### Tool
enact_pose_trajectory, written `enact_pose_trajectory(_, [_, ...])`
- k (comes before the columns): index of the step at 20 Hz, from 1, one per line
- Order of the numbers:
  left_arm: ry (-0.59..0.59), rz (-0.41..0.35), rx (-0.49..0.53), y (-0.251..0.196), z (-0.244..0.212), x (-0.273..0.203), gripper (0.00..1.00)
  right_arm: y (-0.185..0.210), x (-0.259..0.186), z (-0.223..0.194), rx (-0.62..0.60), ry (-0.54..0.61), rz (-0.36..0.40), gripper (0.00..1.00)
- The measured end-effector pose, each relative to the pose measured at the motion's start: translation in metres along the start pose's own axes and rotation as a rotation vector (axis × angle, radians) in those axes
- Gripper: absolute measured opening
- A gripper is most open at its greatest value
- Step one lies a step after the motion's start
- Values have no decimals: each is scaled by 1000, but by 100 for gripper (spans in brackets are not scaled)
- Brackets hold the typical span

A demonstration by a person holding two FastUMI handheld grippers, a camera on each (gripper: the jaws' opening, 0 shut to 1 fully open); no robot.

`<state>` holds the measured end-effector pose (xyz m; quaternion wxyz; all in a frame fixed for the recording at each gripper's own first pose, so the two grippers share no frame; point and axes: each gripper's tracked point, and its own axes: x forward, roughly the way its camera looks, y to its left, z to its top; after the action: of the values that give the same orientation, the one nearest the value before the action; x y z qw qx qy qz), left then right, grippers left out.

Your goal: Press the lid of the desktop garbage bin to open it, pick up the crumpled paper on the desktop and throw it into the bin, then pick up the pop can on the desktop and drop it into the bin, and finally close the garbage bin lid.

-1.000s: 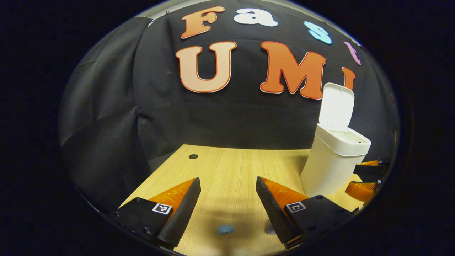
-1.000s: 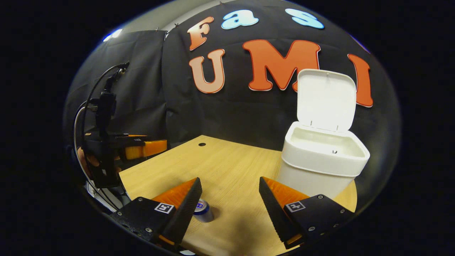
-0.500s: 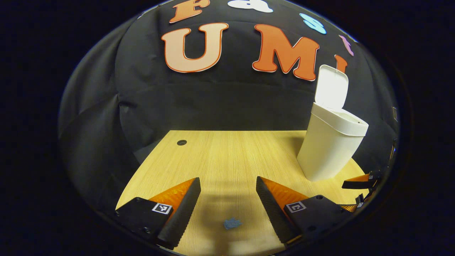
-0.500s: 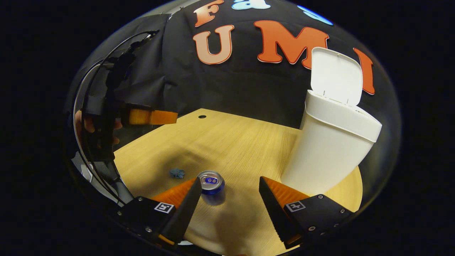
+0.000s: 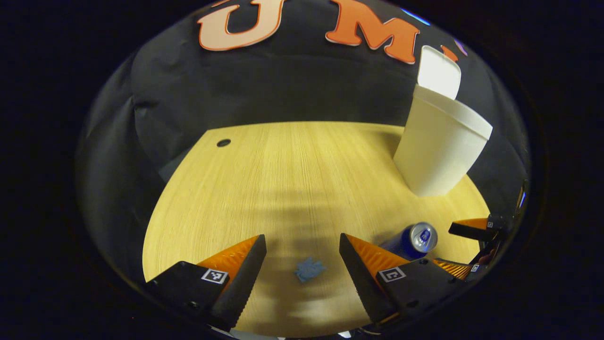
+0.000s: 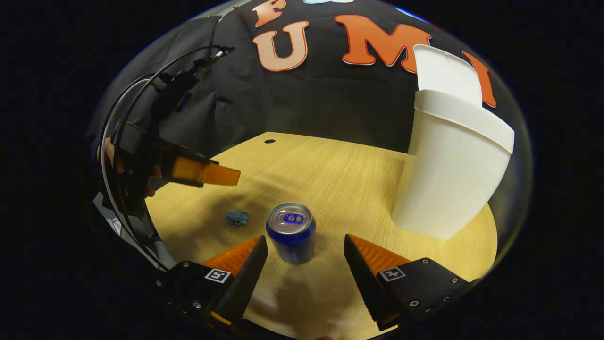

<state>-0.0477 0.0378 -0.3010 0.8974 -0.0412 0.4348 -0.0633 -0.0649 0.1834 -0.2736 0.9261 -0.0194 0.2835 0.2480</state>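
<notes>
Left gripper view looks down on the crumpled paper (image 5: 309, 270), a small blue wad lying on the wooden desktop (image 5: 283, 174) between the two fingers of the left gripper (image 5: 302, 271) and touching neither. The fingers stand wide apart with nothing held, their tips above the desk near its front edge. Bare wood stretches ahead of the paper to the rear edge, where a small round hole (image 5: 223, 142) sits at the far left corner. The pop can (image 5: 411, 241) stands upright just right of the right-hand finger. Beyond it, near the right edge of the desktop, is the white garbage bin (image 5: 439, 151) with its lid (image 5: 439, 71) raised.

In the right gripper view the can (image 6: 291, 232) stands between the spread fingers of the right gripper (image 6: 306, 269), a little ahead of their tips and clear of both; this gripper holds nothing. The paper (image 6: 237, 217) lies to the can's left, apart from it. The bin (image 6: 450, 170) rises to the right with open wood between it and the can. The left gripper (image 6: 207, 174) hangs above the desk's left side, a hand (image 6: 120, 163) on its grip.
</notes>
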Motion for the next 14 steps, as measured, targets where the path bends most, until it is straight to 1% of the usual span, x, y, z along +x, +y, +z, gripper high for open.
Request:
enact_pose_trajectory(2, [68,-3,29,-1,-18,13,100,2,6,-10,8,11,7,98])
enact_pose_trajectory(4, [136,-14,39,-3,-30,25,98,5,13,-19,16,30,19,98])
enact_pose_trajectory(6, [179,-14,49,-4,-34,38,100,4,18,-24,9,45,19,98])
enact_pose_trajectory(7, [207,-12,53,-5,-45,38,100,4,21,-27,10,52,23,98])
enact_pose_trajectory(8, [224,-23,48,-7,-47,44,100,4,24,-28,14,57,26,98])
enact_pose_trajectory(9, [241,-34,44,-7,-47,47,98,4,26,-30,17,60,27,98])
enact_pose_trajectory(11, [256,-42,46,-5,-47,52,97,3,31,-32,22,62,26,98])
enact_pose_trajectory(12, [260,-39,46,-5,-48,56,92,3,32,-32,26,63,26,98])
enact_pose_trajectory(14, [284,-40,26,-3,-50,63,68,3,35,-35,36,67,30,98])
